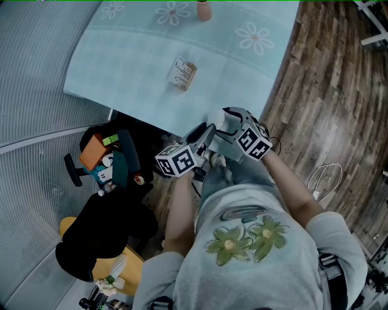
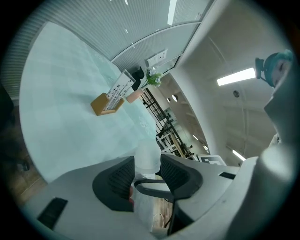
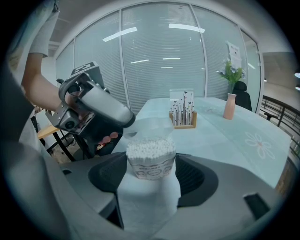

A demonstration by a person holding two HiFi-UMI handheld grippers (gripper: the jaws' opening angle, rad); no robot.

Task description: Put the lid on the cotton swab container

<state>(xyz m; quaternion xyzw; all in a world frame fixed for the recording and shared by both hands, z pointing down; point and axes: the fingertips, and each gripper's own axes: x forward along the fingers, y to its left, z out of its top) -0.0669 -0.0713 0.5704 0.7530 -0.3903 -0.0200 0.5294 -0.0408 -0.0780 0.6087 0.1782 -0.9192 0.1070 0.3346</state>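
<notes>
I am viewing a table (image 1: 121, 66) covered with a pale teal flower-print cloth. It is standing on a wood-plank floor (image 1: 327, 79) beside a glass wall (image 1: 36, 60) fitted with blinds. A wooden card stand (image 1: 182, 74) and a pink vase (image 1: 204, 10) are sitting on the cloth, well apart.

Both grippers are working just off the table's near edge. The right gripper (image 3: 151, 177) is clamping the cotton swab container (image 3: 151, 157) upright between its pads. The container is holding white swabs packed up to its rim. The left gripper (image 2: 147, 168) is gripping the translucent lid (image 2: 147, 154) with its jaws partly closed, holding it tilted just above the container's mouth. I cannot tell whether the lid is touching the rim.
</notes>
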